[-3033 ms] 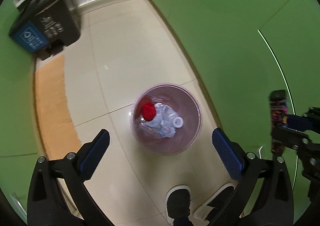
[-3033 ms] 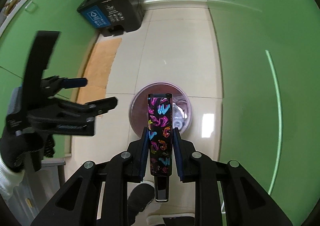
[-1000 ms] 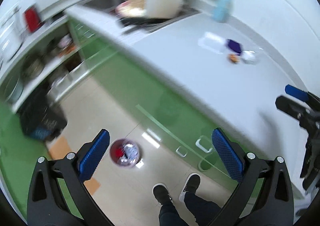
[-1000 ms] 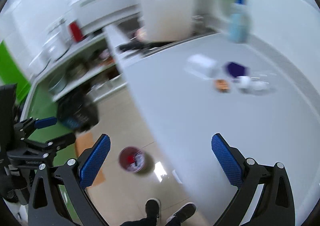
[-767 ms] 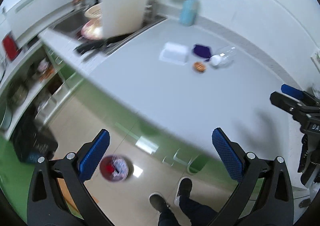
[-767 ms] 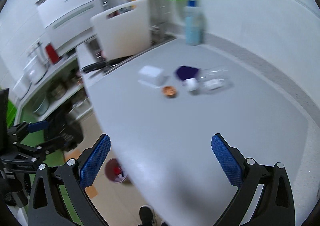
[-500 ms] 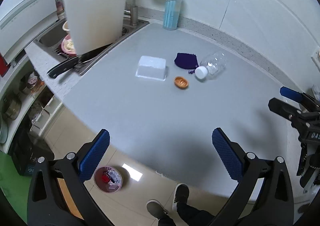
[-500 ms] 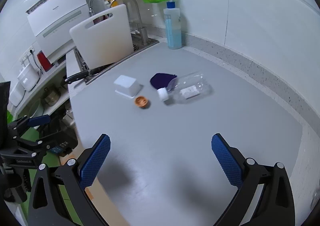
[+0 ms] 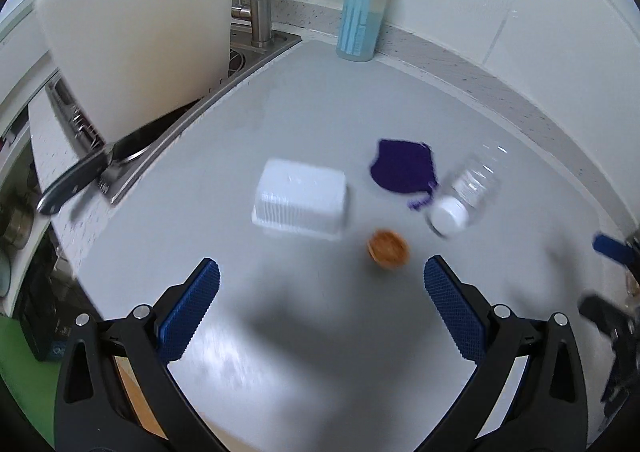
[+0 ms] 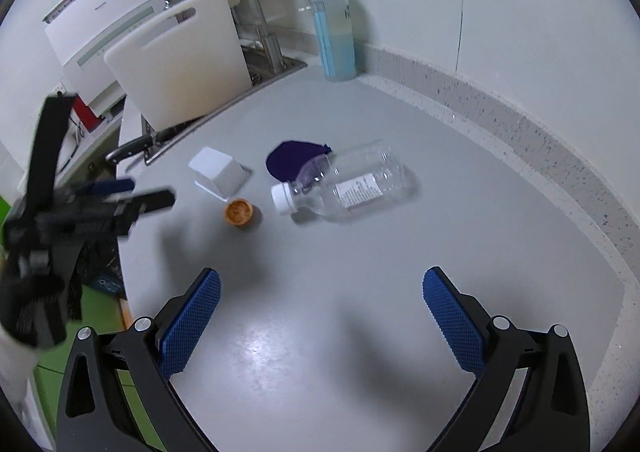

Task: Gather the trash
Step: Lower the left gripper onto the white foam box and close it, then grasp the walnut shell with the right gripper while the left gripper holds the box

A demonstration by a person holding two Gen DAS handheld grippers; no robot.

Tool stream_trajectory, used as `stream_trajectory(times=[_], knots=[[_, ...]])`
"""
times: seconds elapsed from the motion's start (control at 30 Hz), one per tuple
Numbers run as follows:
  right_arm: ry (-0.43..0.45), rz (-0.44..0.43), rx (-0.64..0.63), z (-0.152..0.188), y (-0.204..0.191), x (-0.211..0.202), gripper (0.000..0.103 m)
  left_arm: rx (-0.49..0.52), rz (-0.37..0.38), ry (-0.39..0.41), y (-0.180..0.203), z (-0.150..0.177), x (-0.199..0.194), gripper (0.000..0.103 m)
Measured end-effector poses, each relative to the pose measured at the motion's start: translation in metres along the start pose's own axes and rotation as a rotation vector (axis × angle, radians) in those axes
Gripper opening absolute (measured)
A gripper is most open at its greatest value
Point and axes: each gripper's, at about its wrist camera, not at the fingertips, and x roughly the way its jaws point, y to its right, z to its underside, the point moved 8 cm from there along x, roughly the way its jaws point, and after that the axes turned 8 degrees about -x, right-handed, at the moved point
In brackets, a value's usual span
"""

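Both wrist cameras look down and forward over the grey tabletop (image 9: 320, 99) from above its near edge. Both views share the clear bottle (image 10: 352, 183), and the sink (image 9: 236, 59) behind it.

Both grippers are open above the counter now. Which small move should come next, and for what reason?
Probably lower the right gripper forward toward the clear bottle, which lies on its side on the counter and is the nearest trash to it. Both grippers are empty, jaws wide. The left gripper could then take the orange cup just ahead of it.
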Motion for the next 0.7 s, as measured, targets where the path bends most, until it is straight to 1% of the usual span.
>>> stream_trajectory(times=[0.17,0.33,0.4,0.43,0.47,0.5,0.53,0.6,0.7], knots=[[-0.031,-0.003,0.013,0.008,0.013,0.012,0.097,0.033,-0.033,-0.021,-0.006,-0.025,0.04,0.1],[-0.05,0.003,0.027,0.012,0.023,0.019,0.097,0.087,-0.077,-0.051,-0.011,-0.033,0.076,0.1],[-0.055,0.003,0.032,0.012,0.025,0.021,0.097,0.088,-0.07,-0.052,-0.012,-0.034,0.081,0.099],[-0.056,0.003,0.033,0.011,0.025,0.021,0.097,0.09,-0.067,-0.057,-0.013,-0.034,0.084,0.097],[-0.057,0.003,0.033,0.011,0.025,0.022,0.097,0.091,-0.06,-0.067,-0.012,-0.033,0.087,0.083],[-0.057,0.001,0.034,0.01,0.025,0.023,0.097,0.09,-0.036,-0.079,-0.01,-0.032,0.088,0.078],[-0.058,-0.001,0.033,0.009,0.025,0.024,0.097,0.094,-0.034,-0.08,-0.009,-0.031,0.089,0.072],[-0.058,-0.002,0.031,0.007,0.023,0.025,0.097,0.101,-0.028,-0.081,-0.007,-0.03,0.089,0.069],[-0.054,-0.009,0.024,0.003,0.016,0.026,0.097,0.085,-0.01,-0.085,-0.007,-0.028,0.087,0.067]])
